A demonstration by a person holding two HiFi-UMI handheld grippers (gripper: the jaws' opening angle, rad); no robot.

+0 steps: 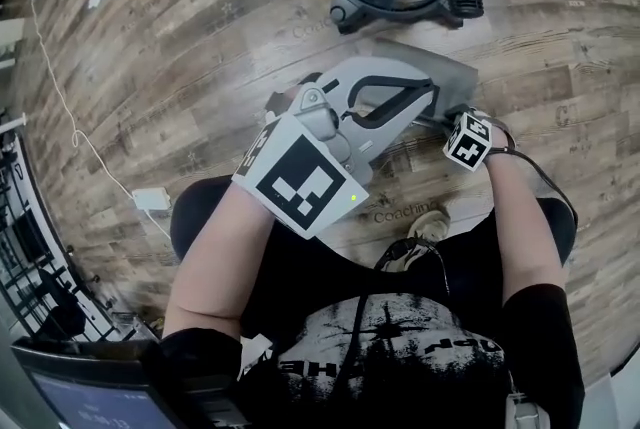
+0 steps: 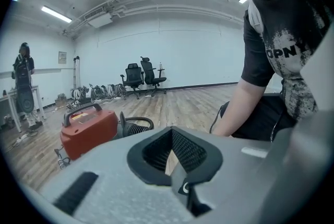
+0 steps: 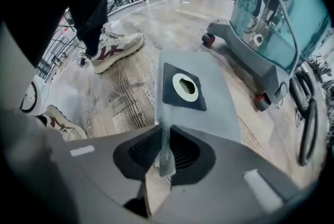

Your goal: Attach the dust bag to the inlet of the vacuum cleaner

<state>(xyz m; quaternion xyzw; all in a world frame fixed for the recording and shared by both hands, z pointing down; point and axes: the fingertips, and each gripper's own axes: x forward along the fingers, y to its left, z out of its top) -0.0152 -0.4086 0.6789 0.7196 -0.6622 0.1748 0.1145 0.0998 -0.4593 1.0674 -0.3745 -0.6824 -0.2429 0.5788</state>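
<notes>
Jaws of right gripper (image 3: 166, 160) pinch dust bag (image 3: 219, 113) edge beside vacuum cleaner (image 3: 266, 19), left gripper (image 2: 175, 168) closed on nothing; lift slowly, keep collar hole (image 3: 185, 87) facing vacuum cleaner

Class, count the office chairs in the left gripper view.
2. One chair stands by the far wall; the second chair is just right of it. More may be hidden.
</notes>
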